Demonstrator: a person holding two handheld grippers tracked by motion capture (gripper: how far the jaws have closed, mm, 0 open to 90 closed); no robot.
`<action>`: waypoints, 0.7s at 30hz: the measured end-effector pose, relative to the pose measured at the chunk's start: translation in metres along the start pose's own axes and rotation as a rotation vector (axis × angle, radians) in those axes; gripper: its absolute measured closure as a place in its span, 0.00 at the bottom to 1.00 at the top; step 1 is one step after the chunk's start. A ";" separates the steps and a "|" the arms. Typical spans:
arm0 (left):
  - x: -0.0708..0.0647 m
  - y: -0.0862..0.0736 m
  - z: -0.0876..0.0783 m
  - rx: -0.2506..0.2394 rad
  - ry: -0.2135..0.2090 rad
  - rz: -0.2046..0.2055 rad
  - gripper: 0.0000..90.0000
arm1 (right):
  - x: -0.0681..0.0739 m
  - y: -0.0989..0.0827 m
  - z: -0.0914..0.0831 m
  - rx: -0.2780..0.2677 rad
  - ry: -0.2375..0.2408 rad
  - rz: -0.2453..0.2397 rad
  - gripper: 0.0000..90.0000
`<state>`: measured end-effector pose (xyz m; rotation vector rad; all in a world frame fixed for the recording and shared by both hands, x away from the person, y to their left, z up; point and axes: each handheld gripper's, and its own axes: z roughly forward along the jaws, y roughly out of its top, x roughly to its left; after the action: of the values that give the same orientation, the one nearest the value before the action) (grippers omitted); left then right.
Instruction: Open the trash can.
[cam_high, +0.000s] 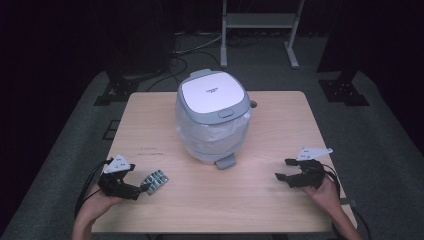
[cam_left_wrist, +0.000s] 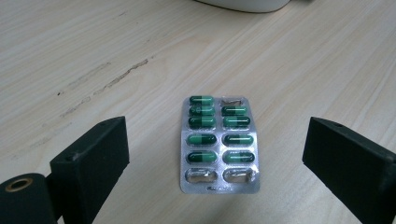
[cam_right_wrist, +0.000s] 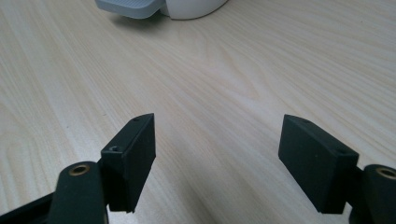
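The wooden table (cam_high: 215, 200) carries a blister pack (cam_high: 155, 180) at the near left and a white and grey pedal bin (cam_high: 213, 116) at the centre, toward the far edge. The bin's lid is closed, a clear liner shows around its body, and its foot pedal (cam_high: 225, 162) points toward the near side. Nothing lies between the pack and either gripper. A faint scuff mark (cam_left_wrist: 109, 79) runs across the wood just beyond the pack.

The left gripper (cam_high: 144, 189) rests low at the near left corner, held by the person's left hand (cam_high: 95, 202), and points right toward the pack. The right gripper (cam_high: 285, 169) sits at the near right edge in the right hand (cam_high: 327, 192), pointing left across bare wood.

Left jaws are spread wide, holding nothing. The pack lies flat between and just ahead of them, apart from both; it holds green capsules, and some pockets appear opened, though foil glare makes the count uncertain. Right jaws are likewise spread and empty, well apart from the pack.

Beyond the table, metal frame legs (cam_high: 257, 30) stand on grey floor.
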<state>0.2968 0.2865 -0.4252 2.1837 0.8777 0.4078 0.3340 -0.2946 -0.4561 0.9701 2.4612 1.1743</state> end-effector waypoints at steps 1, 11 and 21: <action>0.000 0.001 0.000 0.001 0.002 0.001 0.07 | -0.001 0.000 0.000 -0.001 0.001 0.001 0.29; -0.002 0.002 0.000 0.000 0.006 0.005 0.07 | 0.000 0.000 0.001 0.003 0.002 -0.002 0.29; -0.004 0.002 0.006 0.003 -0.003 0.009 0.07 | 0.001 0.000 -0.001 0.001 -0.002 -0.002 0.29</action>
<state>0.2985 0.2797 -0.4281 2.1916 0.8676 0.4080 0.3328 -0.2944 -0.4557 0.9678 2.4608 1.1709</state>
